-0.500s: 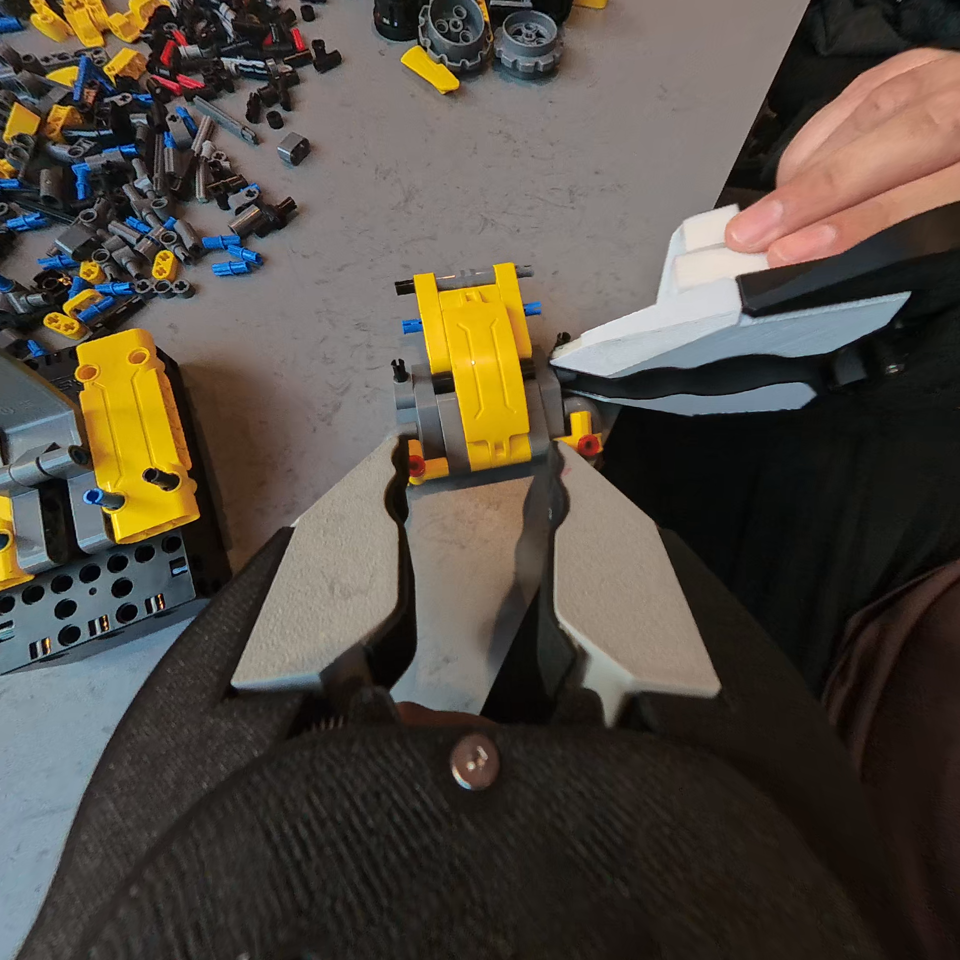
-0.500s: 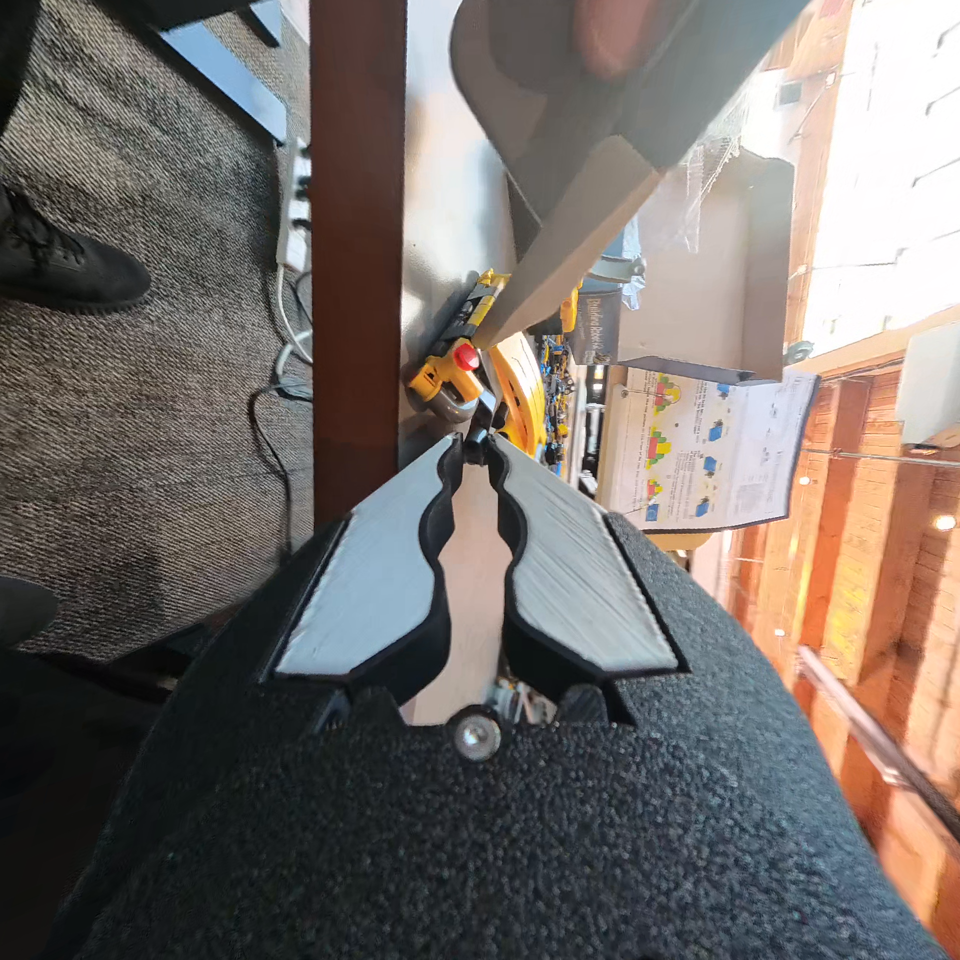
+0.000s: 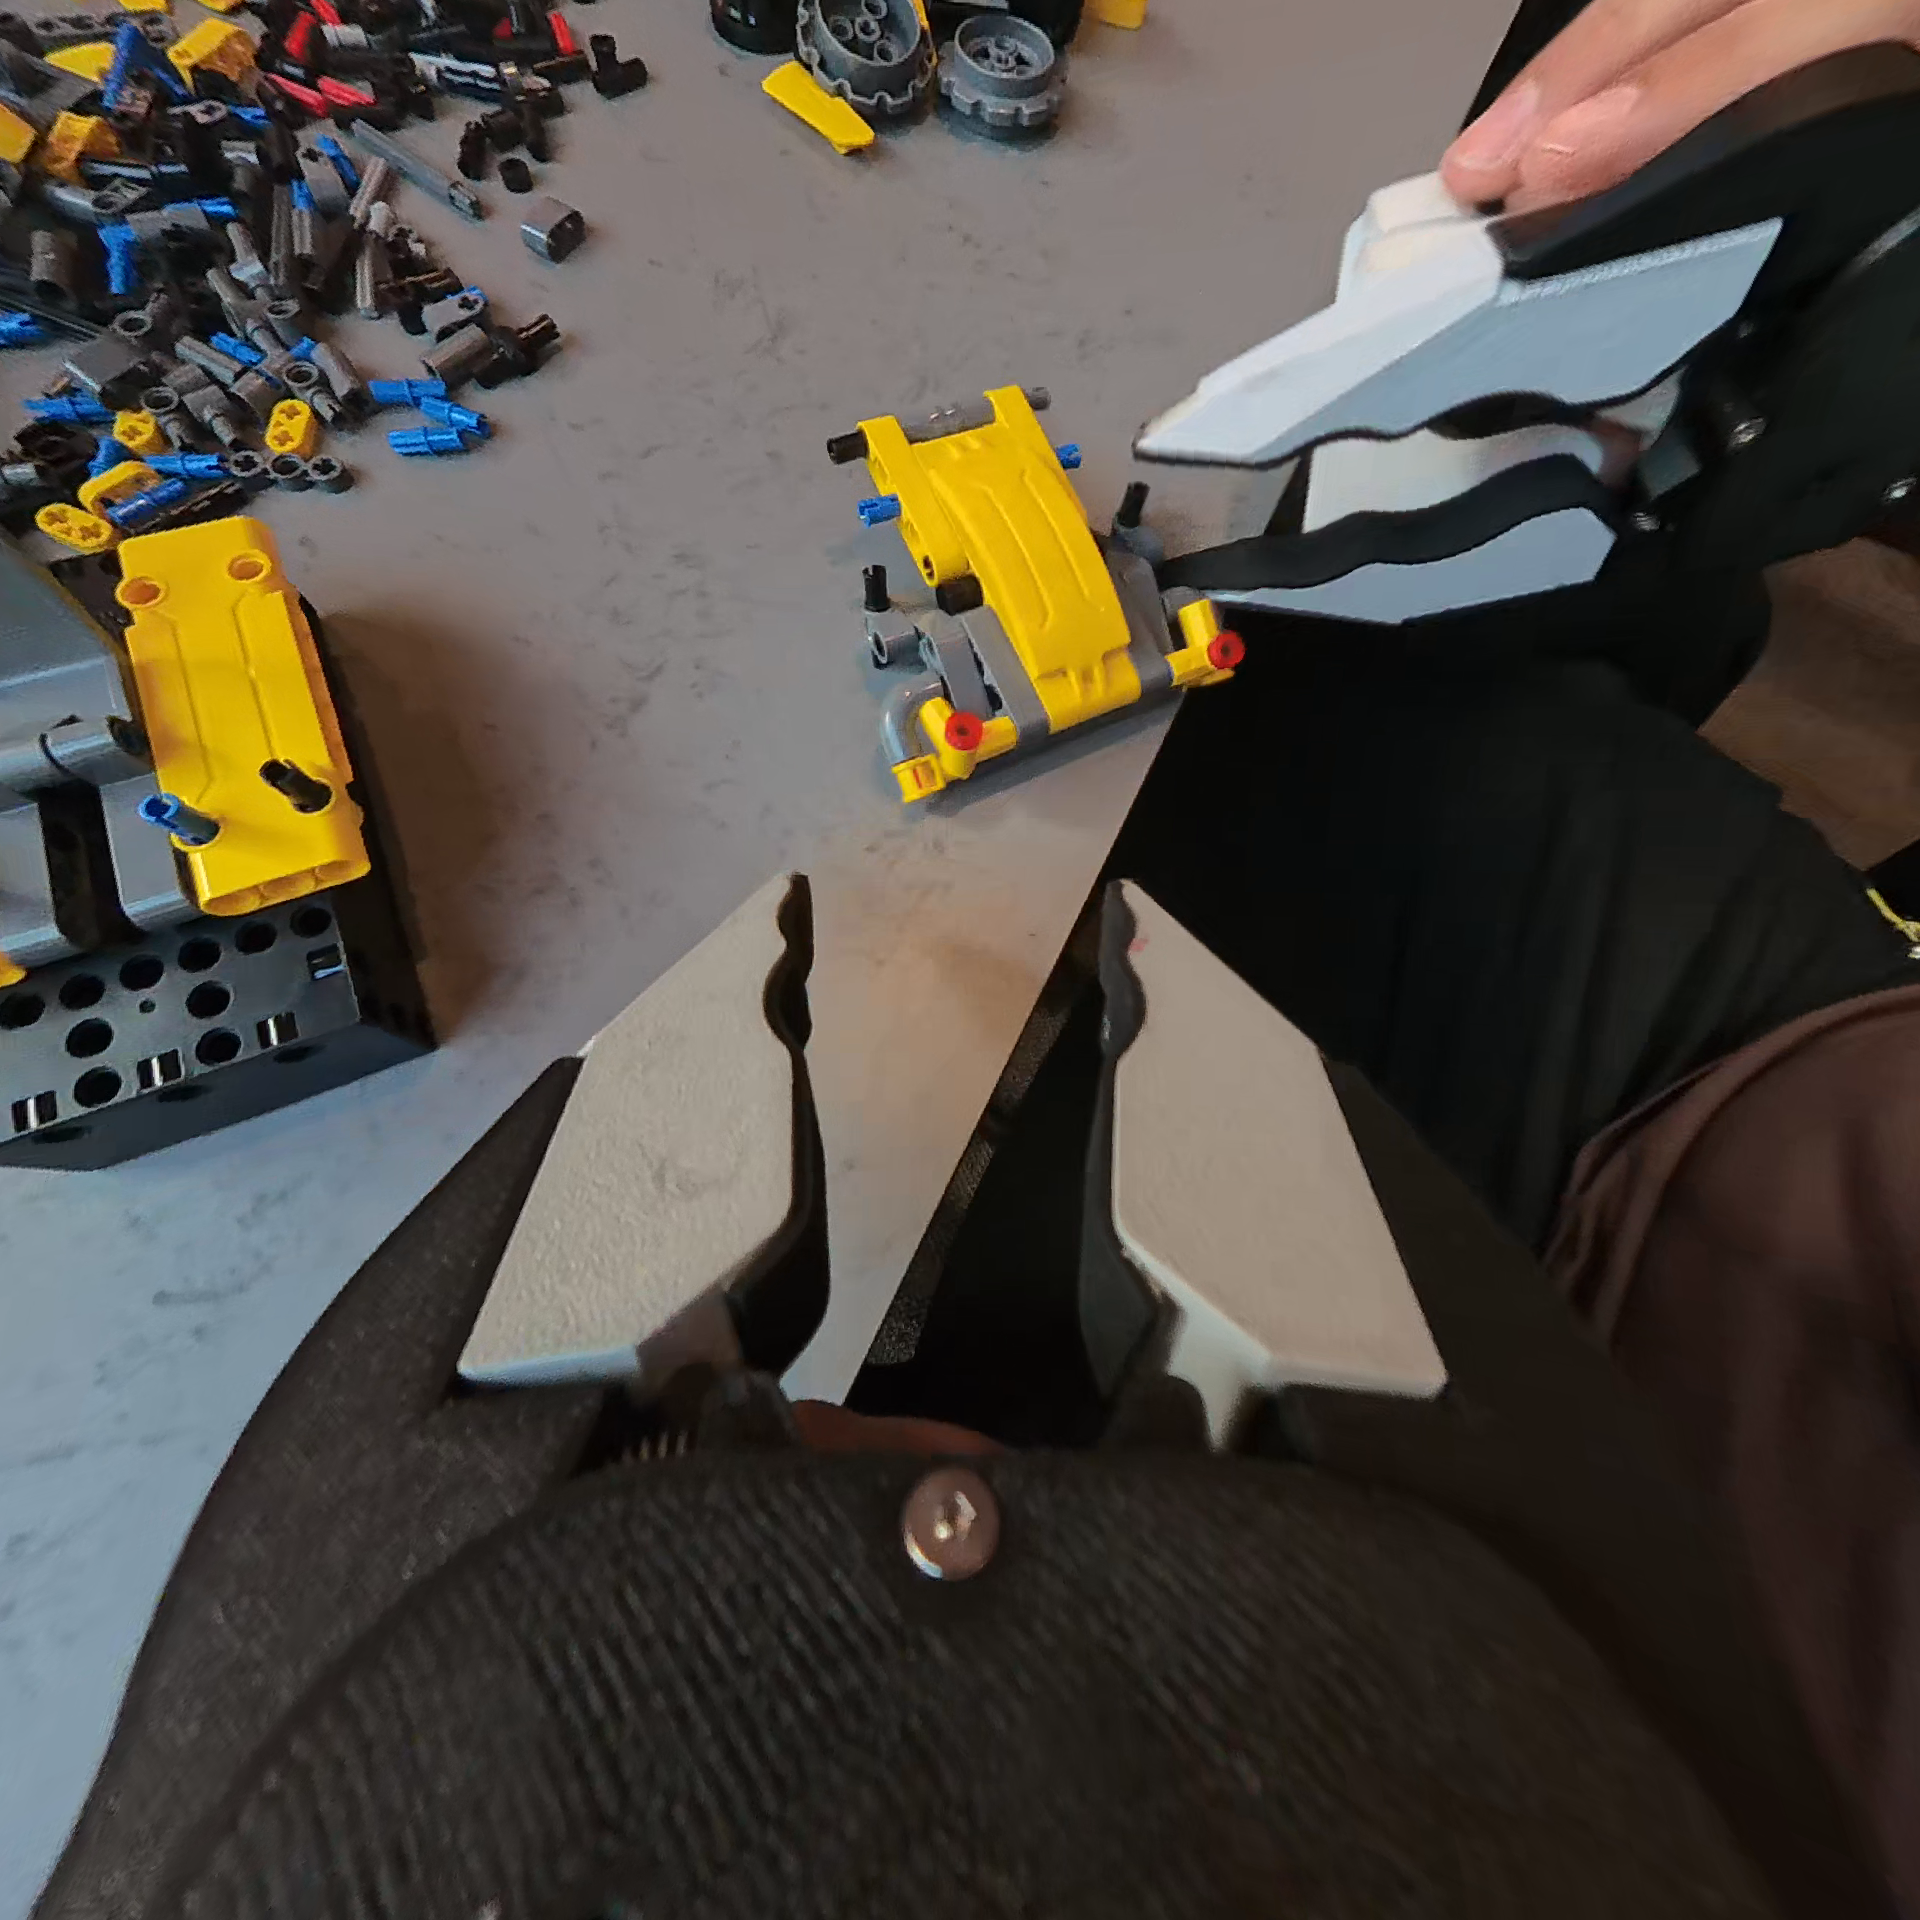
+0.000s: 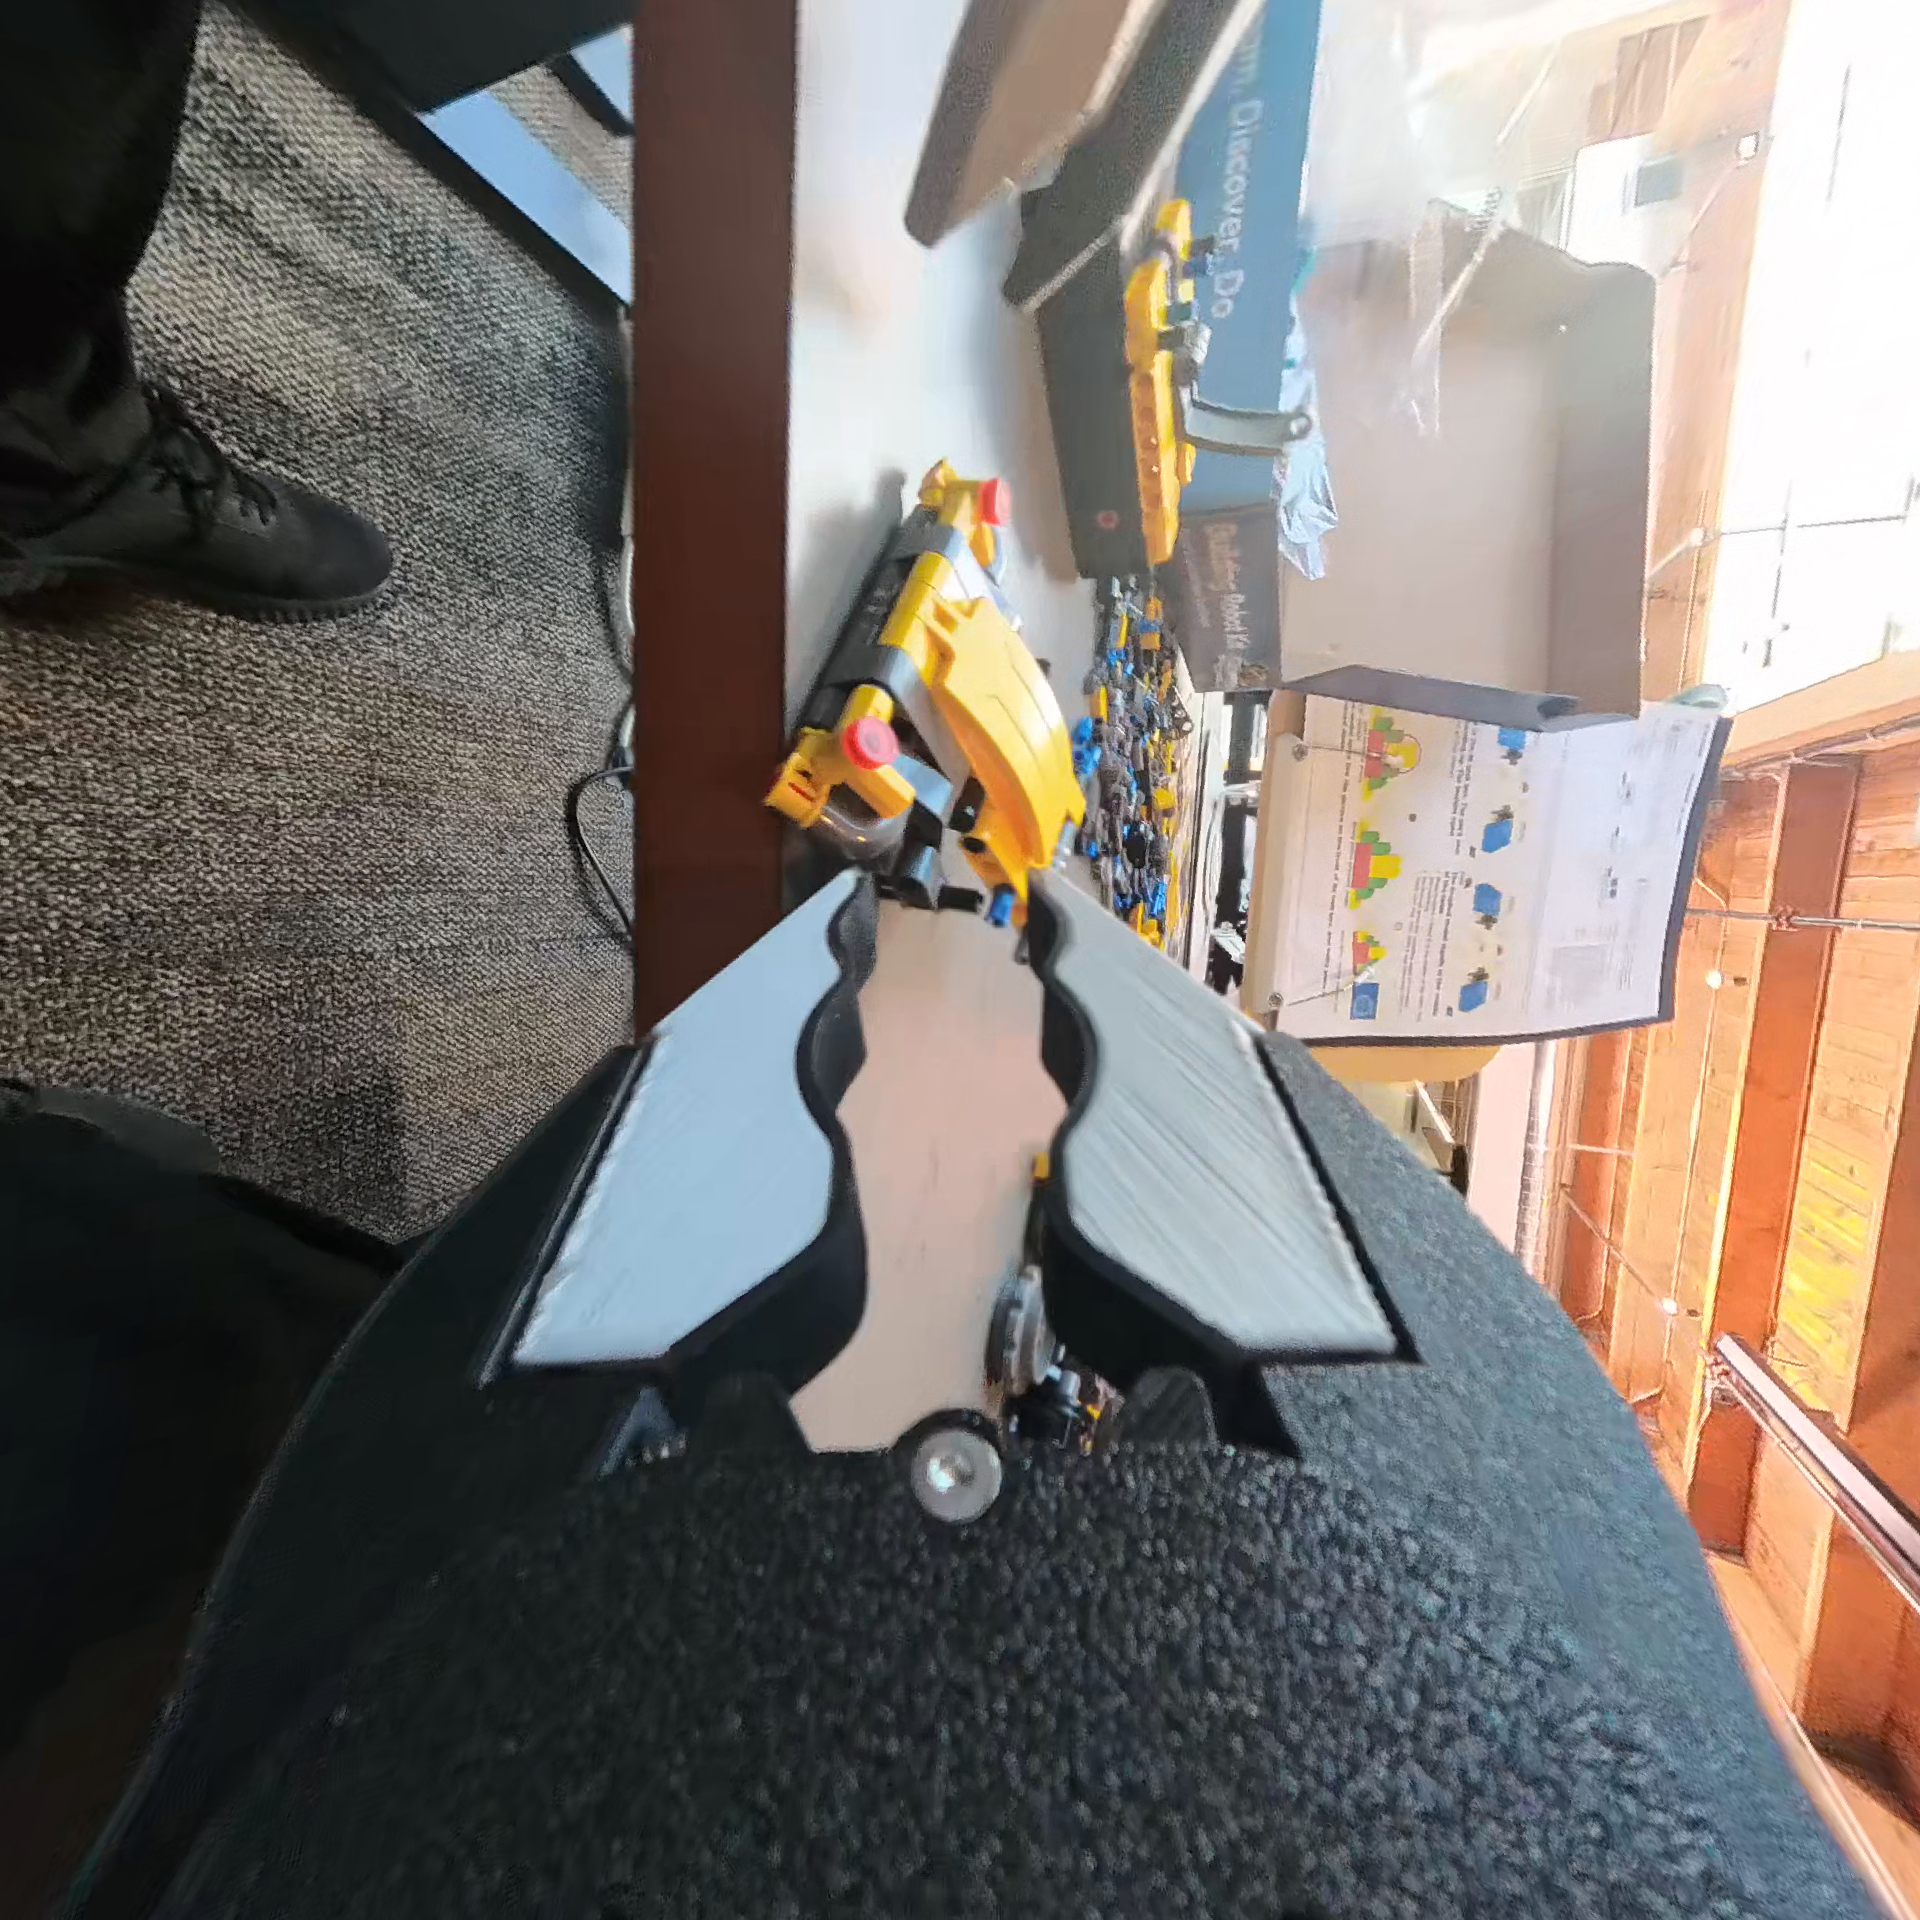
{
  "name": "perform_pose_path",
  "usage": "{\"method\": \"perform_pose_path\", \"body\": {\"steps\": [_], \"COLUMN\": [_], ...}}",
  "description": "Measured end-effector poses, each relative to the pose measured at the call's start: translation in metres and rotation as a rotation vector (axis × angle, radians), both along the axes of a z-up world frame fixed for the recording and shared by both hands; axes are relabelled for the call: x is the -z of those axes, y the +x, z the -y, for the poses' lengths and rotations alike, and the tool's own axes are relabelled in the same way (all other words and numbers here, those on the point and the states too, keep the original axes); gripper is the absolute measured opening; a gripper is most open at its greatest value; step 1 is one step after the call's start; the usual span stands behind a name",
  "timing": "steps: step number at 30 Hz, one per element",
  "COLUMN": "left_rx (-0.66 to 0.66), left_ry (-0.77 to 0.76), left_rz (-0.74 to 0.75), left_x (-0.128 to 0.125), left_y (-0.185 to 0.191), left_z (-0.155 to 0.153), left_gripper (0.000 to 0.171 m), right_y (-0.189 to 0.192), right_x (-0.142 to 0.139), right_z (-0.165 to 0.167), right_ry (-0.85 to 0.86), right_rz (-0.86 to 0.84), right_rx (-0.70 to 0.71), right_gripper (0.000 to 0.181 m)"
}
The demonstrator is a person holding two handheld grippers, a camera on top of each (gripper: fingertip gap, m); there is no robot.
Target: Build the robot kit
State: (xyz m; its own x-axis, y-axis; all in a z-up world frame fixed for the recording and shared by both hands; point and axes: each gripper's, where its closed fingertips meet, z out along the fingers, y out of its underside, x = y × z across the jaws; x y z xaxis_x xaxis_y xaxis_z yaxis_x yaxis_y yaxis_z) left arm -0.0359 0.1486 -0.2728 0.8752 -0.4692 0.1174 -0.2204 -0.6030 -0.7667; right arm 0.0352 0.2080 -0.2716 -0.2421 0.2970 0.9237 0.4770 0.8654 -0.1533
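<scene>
Now, left gripper: jaws spread apart, nothing between them, hung over the grey table near its edge. Yellow-and-grey brick assembly at twelve o'clock, apart from the fingertips, sat at the table's very edge. Right gripper: jaws parted, empty, tips just beside the same assembly; touching or not, could not tell. Person's hand at one o'clock on that gripper. Larger yellow-topped build at nine o'clock; loose scattered pieces at ten o'clock; grey wheel hubs at twelve, far off.
</scene>
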Motion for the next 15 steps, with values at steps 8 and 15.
{"method": "perform_pose_path", "body": {"steps": [8, 15], "left_rx": [0.015, 0.024], "left_ry": [0.002, -0.011], "left_rz": [0.023, 0.051], "left_x": [0.004, 0.006], "left_y": [0.012, 0.016], "left_z": [-0.014, -0.008], "left_gripper": [0.054, 0.054], "right_y": [0.015, 0.036], "right_x": [0.005, 0.004], "right_z": [-0.008, -0.035], "right_ry": [-0.098, -0.650], "right_rz": [0.052, -0.073], "right_rx": [0.019, 0.170], "right_gripper": [0.020, 0.019]}}
